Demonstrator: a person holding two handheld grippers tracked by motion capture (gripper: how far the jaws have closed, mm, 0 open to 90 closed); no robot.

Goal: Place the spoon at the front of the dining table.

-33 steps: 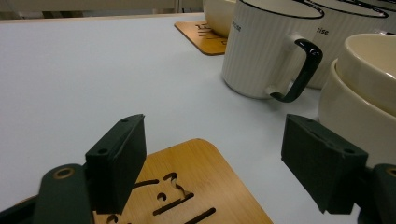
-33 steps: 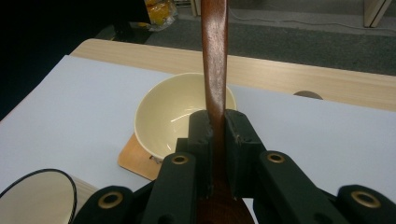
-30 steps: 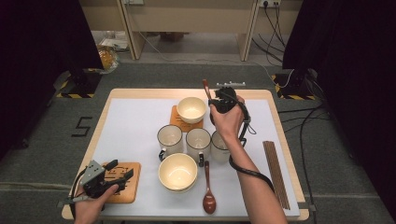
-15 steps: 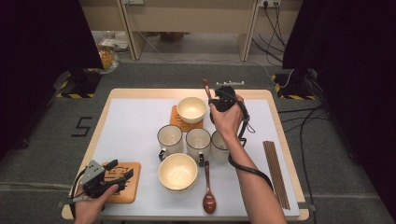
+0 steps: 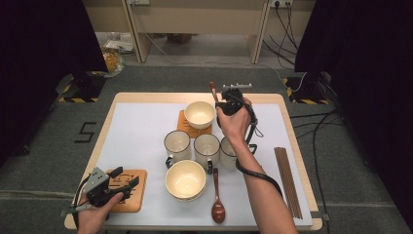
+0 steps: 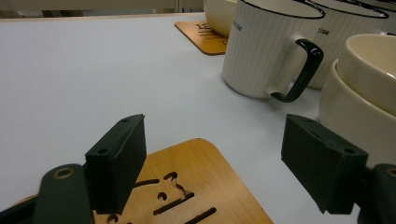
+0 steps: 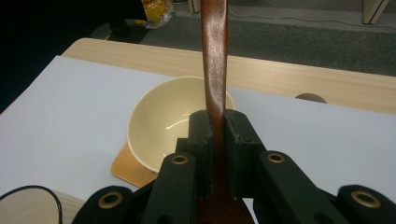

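1. Your right gripper sits at the far side of the table, just right of the far bowl. Its jaws are clamped tight on a wooden spoon handle.
2. In the right gripper view, that handle rises straight up from between the jaws, with the far bowl on its wooden coaster just beyond and below.
3. Your left gripper rests at the near left corner, jaws spread wide and holding nothing. They straddle the near corner of a second wooden coaster.
4. Three mugs stand in a row mid-table. The left one's dark handle points toward your left gripper.
5. The near bowl stands in front of the mugs. Another wooden spoon lies just to its right.
6. Chopsticks lie along the right edge, well apart from both grippers.
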